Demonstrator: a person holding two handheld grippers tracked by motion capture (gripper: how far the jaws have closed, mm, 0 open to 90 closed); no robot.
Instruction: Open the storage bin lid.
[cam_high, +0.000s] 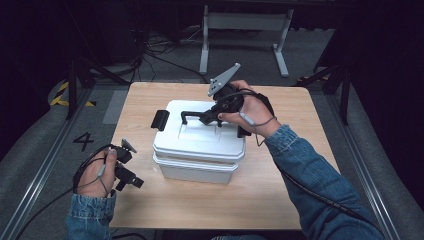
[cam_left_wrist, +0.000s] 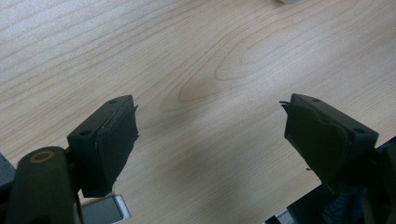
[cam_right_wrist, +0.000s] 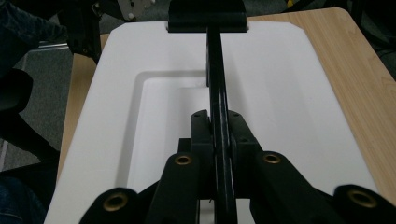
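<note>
Your right gripper (cam_high: 202, 118) is clamped on the black handle (cam_right_wrist: 215, 84) of the white box (cam_high: 197, 150), its jaws pressed against both sides of the bar, which runs straight ahead of them to a black latch (cam_right_wrist: 207, 16) at the lid's far edge (the lid (cam_right_wrist: 289, 93) spreads out beneath and on either side of the jaws). Your left gripper (cam_left_wrist: 210, 140) hangs released over bare tabletop (cam_left_wrist: 196, 60), jaws spread wide with nothing between them; the box stands near it, apart from its jaws.

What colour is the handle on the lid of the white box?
Black. The handle shows best in the right gripper view, against the white lid.
</note>
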